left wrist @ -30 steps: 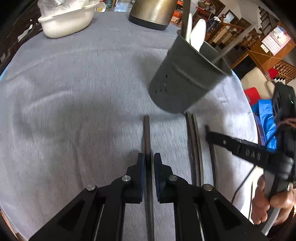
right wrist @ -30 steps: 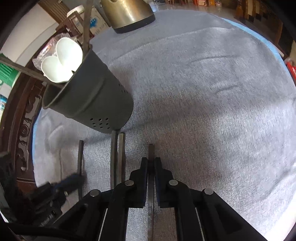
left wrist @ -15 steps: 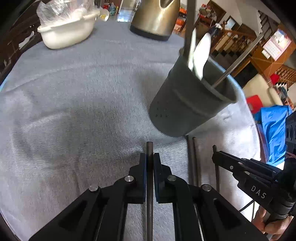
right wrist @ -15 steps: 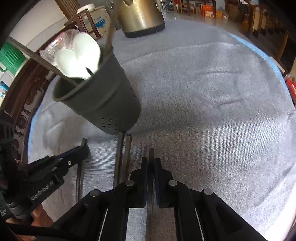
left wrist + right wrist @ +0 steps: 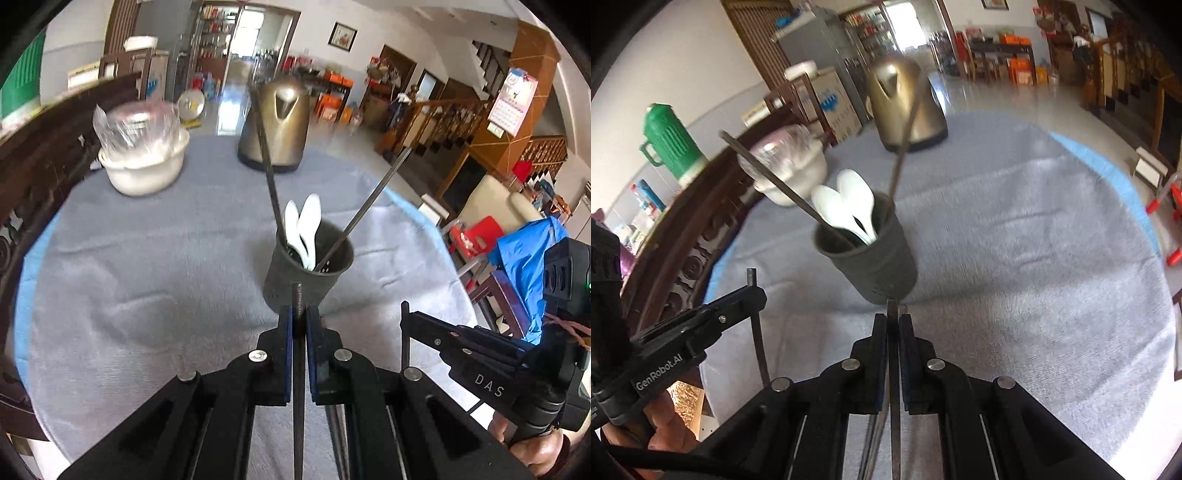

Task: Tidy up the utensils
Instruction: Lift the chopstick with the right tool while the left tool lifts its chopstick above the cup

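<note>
— What have you got in each tool?

— My left gripper [image 5: 299, 314] is clamped narrow on 1 dark chopstick [image 5: 298, 369], its tip poking out past the pads. My right gripper [image 5: 894, 321] is pinched the same way on another dark chopstick [image 5: 893, 369]. In the left view the right tool sits near right with its stick upright.

— And the holder?

— The dark utensil cup [image 5: 306, 280] stands on the grey tablecloth [image 5: 147, 277] just beyond both tips. It holds 2 white spoons [image 5: 304, 229] and 2 dark chopsticks [image 5: 373, 195] leaning apart.

— Anything farther off?

— A brass-coloured kettle [image 5: 277, 125] at the far edge, and a white bowl [image 5: 144, 166] with clear plastic in it, far left. 2 more dark sticks [image 5: 873, 435] show under my right tool; where they lie I cannot tell.
</note>
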Motion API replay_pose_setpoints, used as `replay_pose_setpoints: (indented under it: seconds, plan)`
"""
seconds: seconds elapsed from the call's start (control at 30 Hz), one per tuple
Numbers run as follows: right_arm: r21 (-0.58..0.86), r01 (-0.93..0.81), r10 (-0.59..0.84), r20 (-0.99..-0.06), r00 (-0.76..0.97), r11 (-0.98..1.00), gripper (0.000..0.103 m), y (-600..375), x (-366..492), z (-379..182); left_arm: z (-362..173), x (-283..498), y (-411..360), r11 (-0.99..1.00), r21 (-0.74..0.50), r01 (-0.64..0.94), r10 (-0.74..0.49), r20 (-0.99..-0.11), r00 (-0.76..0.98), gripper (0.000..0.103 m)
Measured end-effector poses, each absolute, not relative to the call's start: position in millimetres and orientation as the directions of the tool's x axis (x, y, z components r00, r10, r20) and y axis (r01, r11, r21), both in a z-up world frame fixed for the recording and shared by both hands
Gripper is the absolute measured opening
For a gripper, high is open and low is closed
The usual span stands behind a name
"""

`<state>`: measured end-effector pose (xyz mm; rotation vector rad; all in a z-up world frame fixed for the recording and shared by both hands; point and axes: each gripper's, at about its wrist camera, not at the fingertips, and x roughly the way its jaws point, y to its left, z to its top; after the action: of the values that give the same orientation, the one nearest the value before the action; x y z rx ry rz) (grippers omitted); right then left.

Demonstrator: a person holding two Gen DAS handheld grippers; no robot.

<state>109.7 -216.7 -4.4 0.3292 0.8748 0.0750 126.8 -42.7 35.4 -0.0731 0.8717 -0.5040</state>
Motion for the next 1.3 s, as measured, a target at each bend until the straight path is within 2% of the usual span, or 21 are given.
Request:
replay_pose_setpoints:
  seconds: [0.27, 0.53, 1.3]
  plan:
    - [0.311, 0.034, 0.189, -0.658, 0.729, 0.950, 0.006, -206, 77, 36, 62, 110, -41, 0.890, -0.224, 0.397, -0.437, -0.667, 0.604, 0.007]
    - [0.309, 0.022, 0.180, -0.609, 0.773, 0.951, 0.006, -203, 60, 53, 76, 96, -45, 0.905, -0.169, 0.390, -0.401, -0.644, 0.651, 0.007]
    - [0.351, 0.005, 0.186, -0.507, 0.842, 0.936, 0.007, -205, 47, 84, 91, 97, -44, 0.914, -0.166, 0.370, -0.389, -0.616, 0.685, 0.007]
